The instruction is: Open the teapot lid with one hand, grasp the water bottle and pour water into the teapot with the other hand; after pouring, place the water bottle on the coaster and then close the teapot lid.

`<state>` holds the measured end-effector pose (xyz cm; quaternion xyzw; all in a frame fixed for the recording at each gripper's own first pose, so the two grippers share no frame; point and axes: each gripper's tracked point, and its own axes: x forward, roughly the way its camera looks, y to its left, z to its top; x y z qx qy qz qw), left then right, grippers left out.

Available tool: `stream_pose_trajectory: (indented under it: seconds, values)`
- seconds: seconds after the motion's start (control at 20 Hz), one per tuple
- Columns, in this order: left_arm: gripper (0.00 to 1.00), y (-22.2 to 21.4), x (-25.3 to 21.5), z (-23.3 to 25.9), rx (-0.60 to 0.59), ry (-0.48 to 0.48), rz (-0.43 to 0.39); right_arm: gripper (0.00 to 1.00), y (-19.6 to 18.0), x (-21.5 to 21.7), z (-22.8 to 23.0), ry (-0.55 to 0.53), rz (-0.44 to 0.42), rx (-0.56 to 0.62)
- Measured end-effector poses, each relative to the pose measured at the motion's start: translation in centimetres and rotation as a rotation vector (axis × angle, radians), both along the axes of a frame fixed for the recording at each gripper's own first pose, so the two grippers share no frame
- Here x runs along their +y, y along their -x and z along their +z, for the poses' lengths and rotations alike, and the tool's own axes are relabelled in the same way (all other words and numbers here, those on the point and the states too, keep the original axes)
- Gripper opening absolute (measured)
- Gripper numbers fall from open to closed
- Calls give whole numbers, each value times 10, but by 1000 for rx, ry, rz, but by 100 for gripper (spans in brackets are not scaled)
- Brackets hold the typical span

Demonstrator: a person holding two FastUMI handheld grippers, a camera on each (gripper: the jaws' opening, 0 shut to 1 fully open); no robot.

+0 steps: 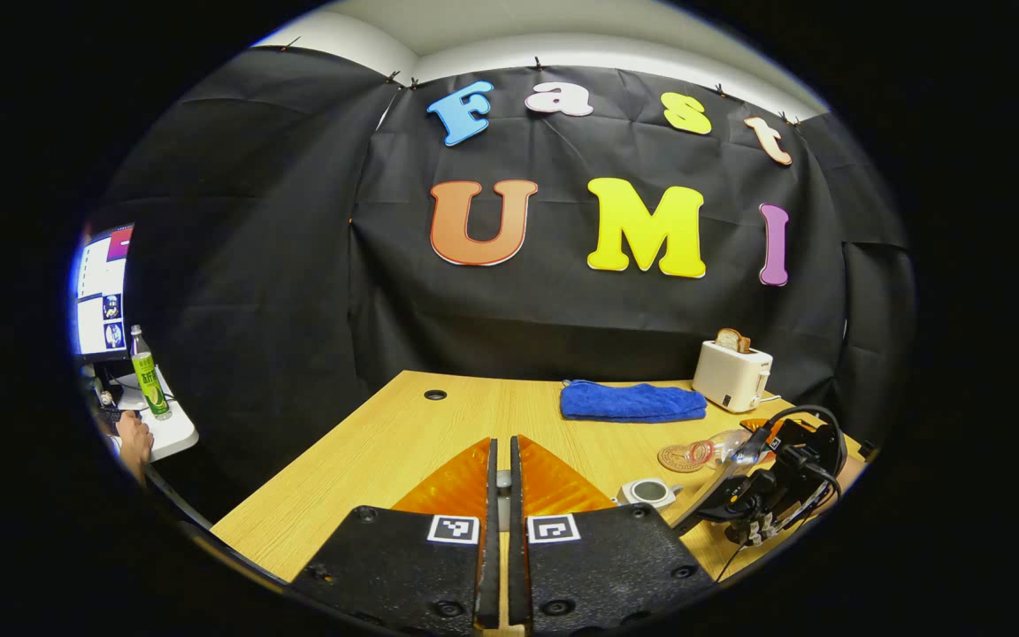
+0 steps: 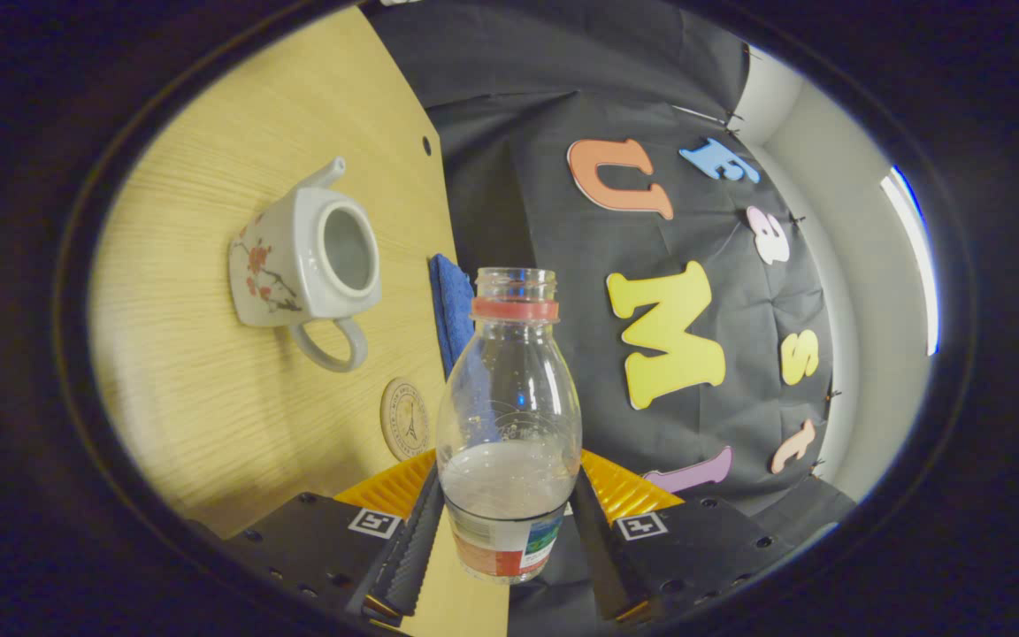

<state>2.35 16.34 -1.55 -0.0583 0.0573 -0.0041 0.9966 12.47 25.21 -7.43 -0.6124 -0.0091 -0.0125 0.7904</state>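
Observation:
A white teapot (image 2: 284,265) with red flowers stands on the wooden table (image 2: 209,398), its round mouth open and lidless; it also peeks in as the teapot (image 1: 648,492) low right in the left gripper view. My right gripper (image 2: 505,482) is shut on a clear, uncapped water bottle (image 2: 509,416) holding some water, tipped sideways in the air beside the teapot. That bottle (image 1: 722,447) and the right gripper (image 1: 775,491) appear at the right. My left gripper (image 1: 499,456) is shut on a small grey sliver, the teapot lid (image 1: 498,485), mostly hidden. A round coaster (image 2: 405,418) lies near the bottle.
A folded blue towel (image 1: 632,401) lies toward the back of the table, with a white toaster (image 1: 731,372) holding bread to its right. The coaster (image 1: 678,457) sits in front of the towel. Off the table's left, a side desk carries a green bottle (image 1: 149,376) and a monitor (image 1: 103,292).

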Motion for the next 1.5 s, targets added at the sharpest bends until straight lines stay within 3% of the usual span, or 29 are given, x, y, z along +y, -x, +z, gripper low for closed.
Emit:
stream_pose_trajectory:
  seconds: [0.55,1.5]
  values:
    - [6,-2,-3,-6,18,-32,-8,73,-6,8,11,294,19,-78]
    - [6,-5,-2,-10,35,-66,-9,75,-8,27,53,557,51,-255]
